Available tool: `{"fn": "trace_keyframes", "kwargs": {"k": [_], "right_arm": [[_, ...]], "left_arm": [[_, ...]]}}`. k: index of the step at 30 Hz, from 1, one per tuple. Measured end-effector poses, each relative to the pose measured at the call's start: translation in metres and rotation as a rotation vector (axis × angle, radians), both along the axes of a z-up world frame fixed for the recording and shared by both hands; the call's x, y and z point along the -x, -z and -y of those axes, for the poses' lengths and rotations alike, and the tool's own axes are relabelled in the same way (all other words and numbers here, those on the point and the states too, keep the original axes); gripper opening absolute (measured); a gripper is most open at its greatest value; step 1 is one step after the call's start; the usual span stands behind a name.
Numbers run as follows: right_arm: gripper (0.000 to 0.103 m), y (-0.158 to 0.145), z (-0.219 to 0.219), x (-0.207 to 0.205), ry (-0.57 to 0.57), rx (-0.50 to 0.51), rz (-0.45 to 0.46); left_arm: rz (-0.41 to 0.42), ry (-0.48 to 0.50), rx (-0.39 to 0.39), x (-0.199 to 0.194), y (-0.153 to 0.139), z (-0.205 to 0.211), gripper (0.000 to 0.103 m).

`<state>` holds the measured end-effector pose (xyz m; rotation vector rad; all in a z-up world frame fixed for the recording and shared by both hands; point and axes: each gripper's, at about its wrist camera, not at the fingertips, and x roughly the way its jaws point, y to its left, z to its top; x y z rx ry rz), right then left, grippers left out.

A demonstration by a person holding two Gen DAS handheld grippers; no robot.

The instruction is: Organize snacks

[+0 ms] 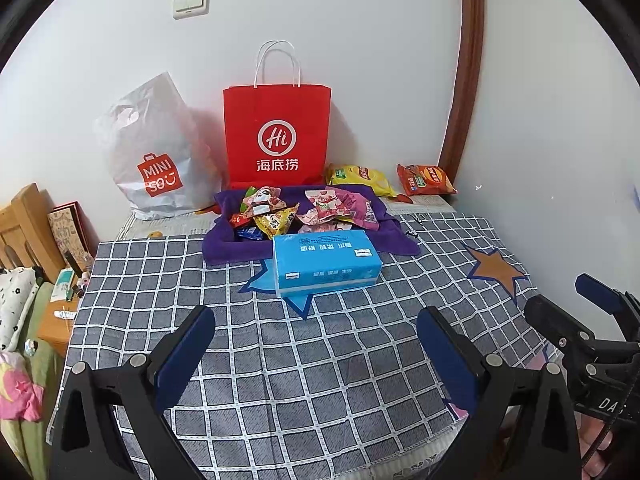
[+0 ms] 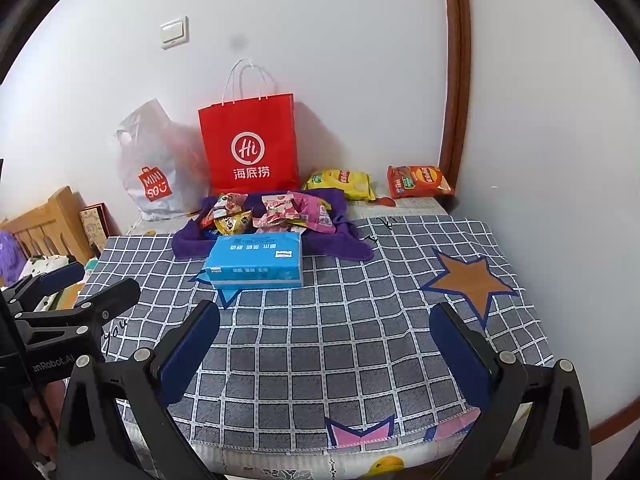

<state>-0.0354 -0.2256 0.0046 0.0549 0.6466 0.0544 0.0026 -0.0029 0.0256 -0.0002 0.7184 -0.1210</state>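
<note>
Your left tool (image 1: 316,344) and your right tool (image 2: 326,336) both hang released over the near half of the worktop (image 2: 360,340), jaws spread wide with nothing between them, side by side; each shows at the edge of the other's view. Beneath and ahead of them the checked cloth (image 1: 320,380) lies bare, so the near stretch up to the blue tissue pack (image 1: 326,262) is open room. The tissue pack lies flat near the middle, touching the front fold of the purple towel (image 1: 224,248) just behind it. The small snack packets (image 1: 304,210) are heaped on that towel, a mixed yellow-and-red cluster on its left and pink ones on its right. Behind the towel, a red paper bag (image 1: 277,136) stands upright against the wall, with a grey plastic bag (image 1: 156,156) slumped just beside it on the left. To the right of the red bag, a yellow chip bag (image 1: 360,178) and an orange chip bag (image 1: 426,180) lie at the back edge, slightly apart, the orange one near the wall corner. The right side of the worktop runs close along the wall; the left edge drops off toward a wooden headboard (image 1: 24,224) and bedding. The cloth's near edge falls just under your tools.
</note>
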Motion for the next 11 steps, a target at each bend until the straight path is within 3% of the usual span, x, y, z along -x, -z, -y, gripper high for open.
{"fn": "trace_keyframes", "kwargs": {"k": [11], "right_arm": [[0.103, -0.0005, -0.0002, 0.002, -0.011, -0.003, 0.009]], "left_arm": [[0.002, -0.009, -0.003, -0.0006, 0.0014, 0.0011, 0.102]]}}
